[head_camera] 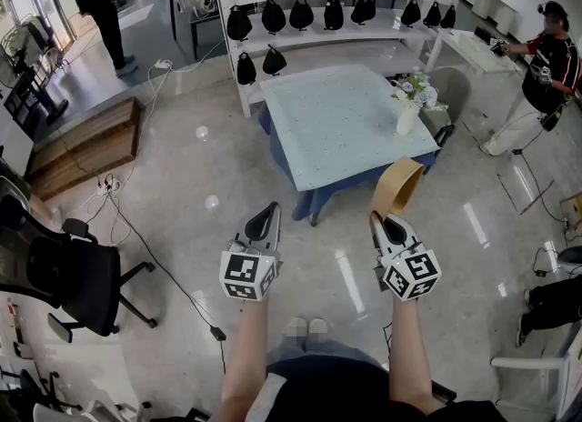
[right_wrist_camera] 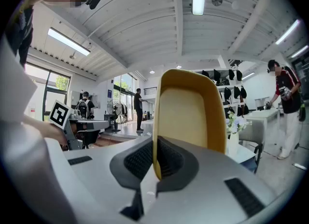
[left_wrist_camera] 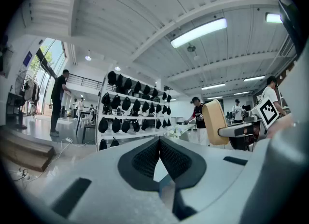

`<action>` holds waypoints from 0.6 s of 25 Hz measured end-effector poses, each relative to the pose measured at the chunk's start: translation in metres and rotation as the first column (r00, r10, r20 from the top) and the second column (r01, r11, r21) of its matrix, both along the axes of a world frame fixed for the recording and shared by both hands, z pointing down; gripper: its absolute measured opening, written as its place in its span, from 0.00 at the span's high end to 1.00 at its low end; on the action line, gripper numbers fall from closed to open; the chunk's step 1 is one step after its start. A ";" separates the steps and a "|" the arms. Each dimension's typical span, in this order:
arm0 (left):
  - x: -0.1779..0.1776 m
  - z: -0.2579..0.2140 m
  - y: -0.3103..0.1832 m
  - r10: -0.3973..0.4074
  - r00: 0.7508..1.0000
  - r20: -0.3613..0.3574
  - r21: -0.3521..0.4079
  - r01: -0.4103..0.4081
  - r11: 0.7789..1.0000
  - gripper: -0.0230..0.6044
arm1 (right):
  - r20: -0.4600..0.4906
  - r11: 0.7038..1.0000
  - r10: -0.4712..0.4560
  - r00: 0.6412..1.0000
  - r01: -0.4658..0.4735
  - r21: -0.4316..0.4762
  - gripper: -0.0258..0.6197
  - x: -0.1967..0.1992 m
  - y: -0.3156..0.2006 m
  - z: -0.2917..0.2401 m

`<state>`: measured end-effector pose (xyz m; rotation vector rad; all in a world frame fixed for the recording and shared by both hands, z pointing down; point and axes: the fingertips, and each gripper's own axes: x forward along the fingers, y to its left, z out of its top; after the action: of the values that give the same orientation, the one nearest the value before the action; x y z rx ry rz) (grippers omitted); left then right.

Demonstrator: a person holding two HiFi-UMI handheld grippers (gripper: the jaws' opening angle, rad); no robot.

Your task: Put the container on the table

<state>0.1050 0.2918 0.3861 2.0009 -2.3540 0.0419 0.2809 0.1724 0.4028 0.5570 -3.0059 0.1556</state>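
Note:
A tan, oval container (head_camera: 397, 188) hangs over the floor just short of the table's near right corner. My right gripper (head_camera: 380, 220) is shut on its rim. In the right gripper view the container (right_wrist_camera: 190, 112) stands upright, its wall clamped between the jaws of my right gripper (right_wrist_camera: 155, 143). The pale blue table (head_camera: 336, 120) stands ahead. My left gripper (head_camera: 270, 214) is held level beside the right one; its jaws meet with nothing between them in the left gripper view (left_wrist_camera: 159, 141). That view also shows the container (left_wrist_camera: 214, 121) at the right.
A white vase of flowers (head_camera: 408, 115) stands at the table's right edge. Behind the table is a white rack of black bags (head_camera: 318, 11). A black office chair (head_camera: 77, 275) and a cable (head_camera: 155, 256) are on the floor at left. A person (head_camera: 546, 65) stands at far right.

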 end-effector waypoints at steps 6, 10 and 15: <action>0.001 0.000 0.001 0.003 1.000 -0.003 0.001 -0.003 1.000 0.96 | -0.001 1.000 0.001 1.000 -0.001 0.003 0.96 0.001 0.004 -0.001; 0.001 0.000 0.002 0.008 1.000 -0.003 0.002 -0.008 1.000 0.96 | -0.002 1.000 0.003 1.000 -0.003 0.005 0.96 0.001 0.006 -0.003; 0.002 0.000 0.001 0.007 1.000 -0.003 0.000 -0.007 1.000 0.96 | 0.009 1.000 0.003 1.000 -0.003 0.000 0.96 0.002 0.004 -0.004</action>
<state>0.1071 0.2923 0.3862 2.0080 -2.3456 0.0389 0.2827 0.1766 0.3990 0.5629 -3.0139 0.1585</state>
